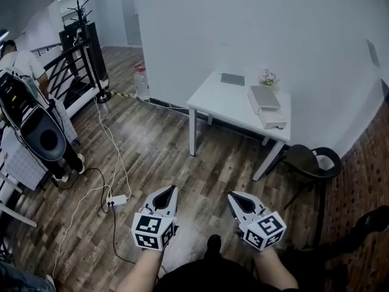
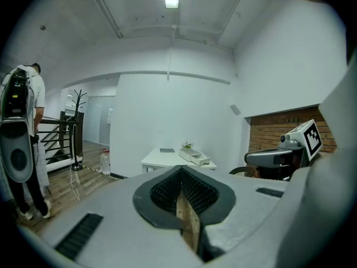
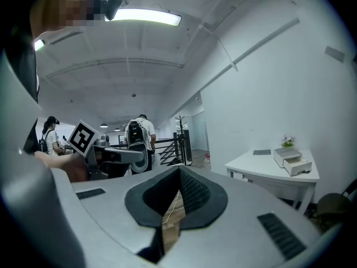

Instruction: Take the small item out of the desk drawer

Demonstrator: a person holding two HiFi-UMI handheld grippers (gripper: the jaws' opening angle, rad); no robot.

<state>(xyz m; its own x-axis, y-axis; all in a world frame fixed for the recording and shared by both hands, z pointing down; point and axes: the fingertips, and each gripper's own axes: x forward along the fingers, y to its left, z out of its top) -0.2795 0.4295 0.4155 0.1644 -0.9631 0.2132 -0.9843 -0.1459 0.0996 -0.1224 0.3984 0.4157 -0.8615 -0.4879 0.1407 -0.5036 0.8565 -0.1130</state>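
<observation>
A white desk stands against the far wall, well ahead of both grippers. On it sits a small white drawer unit with its low drawer pulled out; what lies inside is hidden from here. The same unit shows far off in the left gripper view and again, as the drawer unit, in the right gripper view. My left gripper and right gripper hang side by side over the wood floor, both shut with nothing between their jaws. Each one's jaws meet at the tips: left gripper, right gripper.
A dark flat pad and a small flower pot lie on the desk. A black chair stands at its right. A power strip with cables lies on the floor at left. A person with equipment stands by a railing.
</observation>
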